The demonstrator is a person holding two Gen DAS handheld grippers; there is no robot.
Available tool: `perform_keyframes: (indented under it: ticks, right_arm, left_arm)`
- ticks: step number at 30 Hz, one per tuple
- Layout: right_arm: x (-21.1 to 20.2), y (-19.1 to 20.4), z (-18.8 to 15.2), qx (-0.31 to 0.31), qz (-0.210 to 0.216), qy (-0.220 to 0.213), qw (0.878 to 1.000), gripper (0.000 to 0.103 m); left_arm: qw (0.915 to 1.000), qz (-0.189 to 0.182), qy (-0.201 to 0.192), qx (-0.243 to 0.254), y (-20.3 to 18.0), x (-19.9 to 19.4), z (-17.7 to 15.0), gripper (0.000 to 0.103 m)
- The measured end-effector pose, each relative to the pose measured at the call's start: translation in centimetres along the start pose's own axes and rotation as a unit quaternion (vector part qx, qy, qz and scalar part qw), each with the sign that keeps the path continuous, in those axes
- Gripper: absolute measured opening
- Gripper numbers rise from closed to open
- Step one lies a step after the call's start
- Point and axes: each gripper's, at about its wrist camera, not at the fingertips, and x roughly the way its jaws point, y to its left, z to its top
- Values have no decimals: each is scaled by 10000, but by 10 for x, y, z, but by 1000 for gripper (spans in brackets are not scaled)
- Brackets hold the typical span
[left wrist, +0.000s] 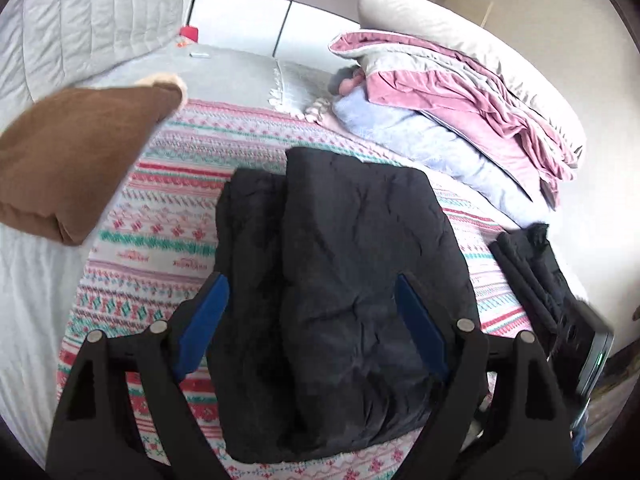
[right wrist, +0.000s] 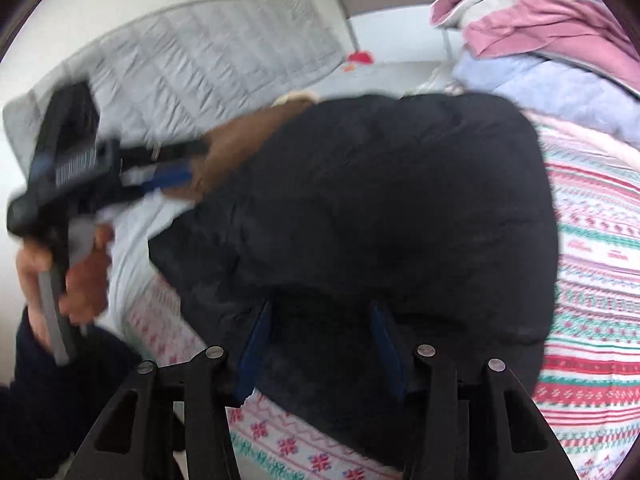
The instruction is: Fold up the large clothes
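Left wrist view: a brown folded garment (left wrist: 76,160) is seen left, the folded black jacket (left wrist: 344,280) centred on the patterned blanket (left wrist: 160,240). Layers should be pressed flat and square. Left gripper (left wrist: 312,320) jaws stand wide above it; right gripper (right wrist: 316,344) jaws, half-spread, frame its near edge, grip uncertain.

The black padded jacket (left wrist: 352,280) lies folded in front of me on the patterned bedspread (left wrist: 160,240), a thick, puffy, crinkled bundle. One narrower layer shows at its left edge, with the broader top layer doubled over it. A folded brown garment (left wrist: 76,164) with a cream lining at one corner sits to the left, apart from the jacket.
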Motion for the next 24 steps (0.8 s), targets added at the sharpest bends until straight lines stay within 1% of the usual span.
perform_keyframes:
  ticks: [2,4,7,11,13,15,17,18,19,20,21,22,23,24]
  right_arm:
    - [18,2,-10,-45,-25,303,9995,50]
    - [30,-1,-15,-52,-39,435,9990,50]
    - [42,3,-20,-157,-180,524,9983,50]
    - [54,11,-24,-307,-453,587,9968,50]
    - [59,14,-24,-325,-519,600,9963,50]
    - [60,14,-25,-310,-527,601,9963,50]
    - [59,15,-24,-283,-513,580,9966,50]
    - [58,15,-23,-276,-513,572,9967,50]
    - [51,10,-22,-256,-515,562,9968,50]
    - [49,10,-21,-253,-498,549,9969,50]
    - [39,6,-23,-244,-475,532,9972,50]
    - [36,6,-21,-248,-424,531,9974,51]
    - [33,5,-19,-277,-371,572,9973,51]
    - [29,4,-18,-288,-315,634,9971,51]
  left_arm:
    - [9997,133,-129,137,-6,-2,5,85]
    - [9993,160,-209,283,-14,-3,9,85]
    - [9987,114,-273,413,-24,-2,14,85]
    - [9969,156,-348,683,-45,7,22,85]
    - [9955,213,-364,847,-56,14,28,85]
    - [9941,448,-290,942,-61,29,34,85]
    - [9887,1153,-167,944,-56,55,39,85]
    - [9852,1421,-130,949,-52,66,38,85]
    - [9809,1704,52,942,-42,86,35,85]
    - [9798,1778,212,890,-35,97,32,86]
    - [9819,1712,467,665,-22,112,26,87]
    - [9847,1594,549,448,-13,118,23,87]
    - [9865,1525,526,266,-5,120,20,88]
    - [9871,1514,486,186,0,120,18,89]
